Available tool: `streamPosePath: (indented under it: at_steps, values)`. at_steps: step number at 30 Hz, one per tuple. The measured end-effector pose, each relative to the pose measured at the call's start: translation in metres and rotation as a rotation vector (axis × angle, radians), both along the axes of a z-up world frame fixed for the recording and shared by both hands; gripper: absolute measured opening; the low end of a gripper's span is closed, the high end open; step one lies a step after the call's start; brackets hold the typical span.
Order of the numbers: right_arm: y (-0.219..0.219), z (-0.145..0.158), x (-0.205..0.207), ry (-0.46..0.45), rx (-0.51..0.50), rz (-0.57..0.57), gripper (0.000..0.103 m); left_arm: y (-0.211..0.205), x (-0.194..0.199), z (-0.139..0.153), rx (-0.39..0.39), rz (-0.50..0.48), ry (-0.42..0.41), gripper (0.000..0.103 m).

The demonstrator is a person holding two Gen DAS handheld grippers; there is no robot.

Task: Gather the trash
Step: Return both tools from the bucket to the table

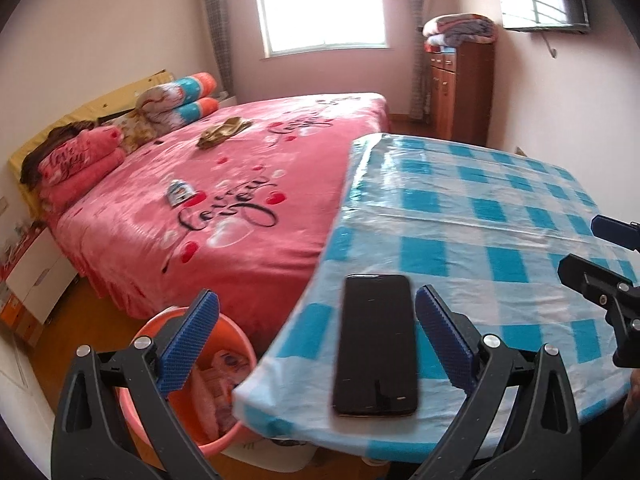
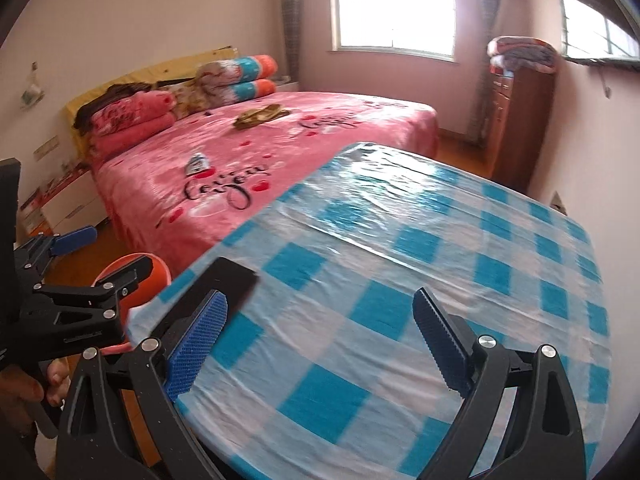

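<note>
Both grippers hung over the near edge of a table draped in a blue-and-white checked cloth. The left gripper had its blue-padded jaws spread wide with nothing clamped; a dark phone lay flat on the cloth between them, touched by neither pad. The right gripper was likewise spread wide and empty above bare cloth, and its tips also showed at the right edge of the left wrist view. Part of a hand gripped the left tool's handle at the lower left of the right wrist view.

Below the table's left corner, on the wooden floor, stood an orange bucket holding pinkish wrappers, apparently trash. Beyond it a bed with a pink blanket filled the middle of the room. On the blanket lay a small blue-and-white packet and, farther back, a crumpled olive piece. Folded quilts were piled at the headboard. A brown cabinet stood by the window.
</note>
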State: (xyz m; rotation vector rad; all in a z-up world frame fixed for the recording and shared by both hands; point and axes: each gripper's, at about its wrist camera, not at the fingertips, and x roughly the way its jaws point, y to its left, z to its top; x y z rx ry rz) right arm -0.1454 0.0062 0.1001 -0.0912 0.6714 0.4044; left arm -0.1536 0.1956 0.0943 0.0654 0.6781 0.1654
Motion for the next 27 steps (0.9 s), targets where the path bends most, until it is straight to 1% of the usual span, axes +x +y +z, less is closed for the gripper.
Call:
streamPosePath:
  at_steps: [11, 20, 27]
  values:
    - [-0.057, 0.0, -0.014, -0.025, 0.012, -0.126, 0.093, -0.055, 0.007, 0.006, -0.004, -0.109, -0.007, 0.099]
    - [-0.096, 0.0, -0.025, -0.036, 0.024, -0.21, 0.093, -0.09, 0.01, 0.012, 0.004, -0.163, -0.025, 0.099]
    - [-0.126, 0.005, -0.034, -0.056, 0.032, -0.284, 0.093, -0.118, 0.013, 0.02, -0.016, -0.226, -0.043, 0.099]
